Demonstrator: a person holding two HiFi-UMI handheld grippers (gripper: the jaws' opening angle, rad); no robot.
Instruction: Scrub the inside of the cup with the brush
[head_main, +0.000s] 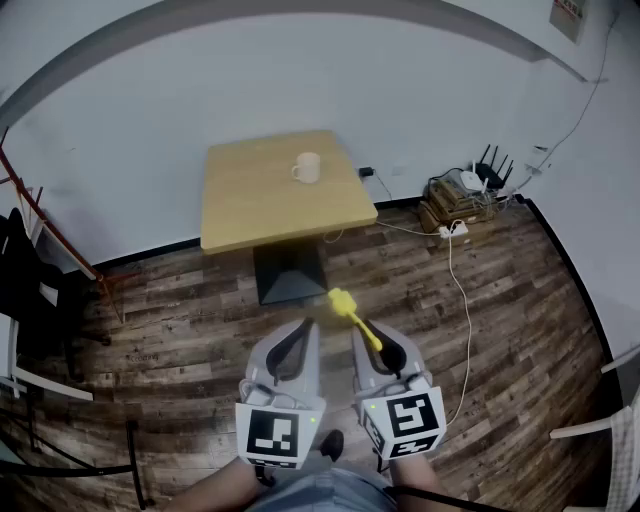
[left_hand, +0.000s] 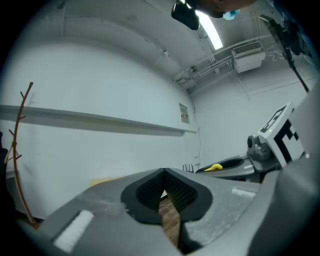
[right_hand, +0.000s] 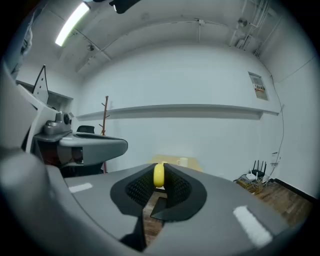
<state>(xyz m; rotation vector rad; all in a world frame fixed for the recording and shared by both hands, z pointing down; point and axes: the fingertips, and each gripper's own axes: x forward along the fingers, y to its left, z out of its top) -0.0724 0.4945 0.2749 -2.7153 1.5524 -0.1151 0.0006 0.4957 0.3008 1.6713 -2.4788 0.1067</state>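
A square table (head_main: 270, 205) with a light wooden top is seen ahead of the left gripper (head_main: 300, 330) and the right gripper (head_main: 365, 338), well apart from both. It is carried on a dark pedestal base (head_main: 288, 272), which is set on the floor (head_main: 170, 320) straight beyond the two jaw tips. A white cup (head_main: 307, 167) is stood upright on the far part of the top, its handle turned left. The floor is laid in dark wooden planks and is spread beneath the grippers. Beyond the right gripper and to its right, by the wall, a white power strip (head_main: 452, 230) is laid on the planks. A white cable (head_main: 466, 310) is run from the strip back along the floor past that gripper's right side. A low brownish stack (head_main: 450, 207) is set just behind the strip.
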